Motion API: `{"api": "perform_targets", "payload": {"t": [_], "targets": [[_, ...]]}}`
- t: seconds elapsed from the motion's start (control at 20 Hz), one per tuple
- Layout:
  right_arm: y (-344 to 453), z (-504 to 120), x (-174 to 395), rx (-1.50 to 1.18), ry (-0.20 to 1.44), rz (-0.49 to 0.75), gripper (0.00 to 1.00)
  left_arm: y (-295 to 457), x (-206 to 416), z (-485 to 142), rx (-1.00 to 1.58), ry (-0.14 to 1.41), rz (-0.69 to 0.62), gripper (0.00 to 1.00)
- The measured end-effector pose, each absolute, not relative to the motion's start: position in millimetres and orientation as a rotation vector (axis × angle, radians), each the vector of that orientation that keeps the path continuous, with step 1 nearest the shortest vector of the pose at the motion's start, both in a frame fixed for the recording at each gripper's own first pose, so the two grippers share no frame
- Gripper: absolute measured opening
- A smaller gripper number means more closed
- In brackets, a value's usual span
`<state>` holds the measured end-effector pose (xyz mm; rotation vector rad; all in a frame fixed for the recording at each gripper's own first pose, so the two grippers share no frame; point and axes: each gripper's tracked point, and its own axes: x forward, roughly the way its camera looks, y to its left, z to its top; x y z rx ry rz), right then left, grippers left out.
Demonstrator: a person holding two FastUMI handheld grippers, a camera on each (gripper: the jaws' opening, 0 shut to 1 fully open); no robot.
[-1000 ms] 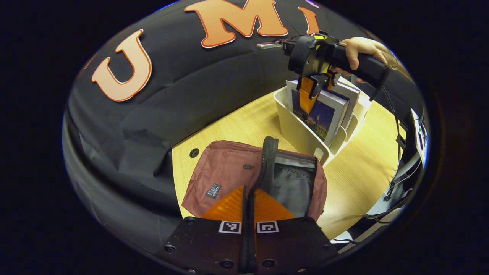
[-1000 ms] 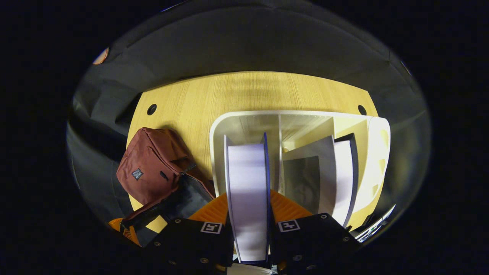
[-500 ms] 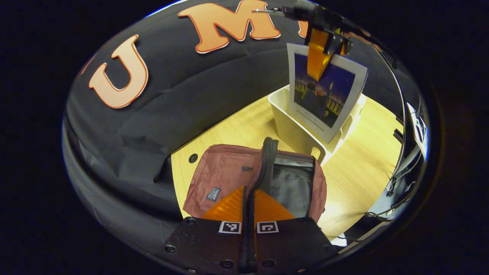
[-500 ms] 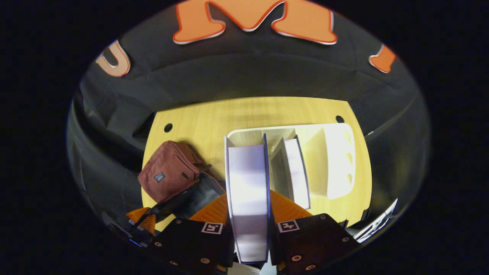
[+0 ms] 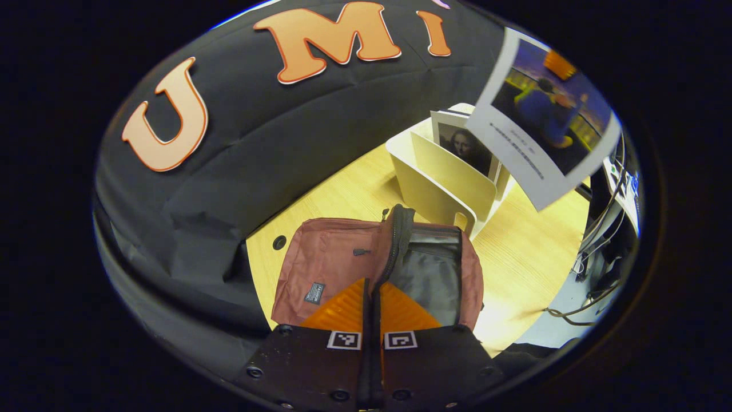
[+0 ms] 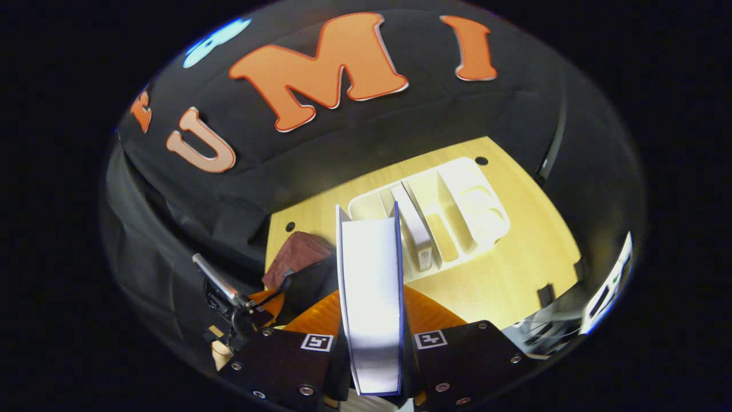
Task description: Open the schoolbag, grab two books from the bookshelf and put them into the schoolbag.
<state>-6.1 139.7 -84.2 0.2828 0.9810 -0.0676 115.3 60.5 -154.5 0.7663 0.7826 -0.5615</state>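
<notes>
Wooden table (image 5: 532, 252) | schoolbag (image 5: 337, 269) unzipped at 6 o'clock, left gripper (image 5: 372, 312) fingers closed, apparently pinching its flap open | right gripper (image 6: 372, 320) clamps book (image 6: 372, 297), lifted clear of bookshelf (image 6: 457, 212) for transfer

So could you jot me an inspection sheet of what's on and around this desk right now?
Surface: light wooden table, with round holes near its edge.
Job's things: maroon schoolbag lies unzipped, dark lining showing. White bookshelf stands beside it with one book in a slot. A second book is lifted clear above the table.
Clutter: nothing seen.
Grippers: left gripper is closed on the edge of the schoolbag's opening, holding it up. Right gripper is clamped on the lifted book.
Cables: dark cables hang off the table's far side.
Surroundings: black cloth wall behind the table.
</notes>
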Motion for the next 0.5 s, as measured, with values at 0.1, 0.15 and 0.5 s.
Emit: {"api": "perform_targets", "payload": {"t": [0.1, 0.15, 0.5], "targets": [[139.9, -110.4, -33.6, 0.446, 0.948, -0.037, 0.37, 56.9, 113.8, -154.5, 0.757, 0.794, -0.568, 0.01], [140.7, -125.8, -45.1, 0.529, 0.931, -0.023, 0.37, 57.3, 114.8, -155.3, 0.759, 0.799, -0.57, 0.01], [149.3, -259.6, -64.0, 0.928, 0.886, 0.013, 0.37, 52.3, 115.5, -145.8, 0.801, 0.787, -0.562, 0.01]]}}
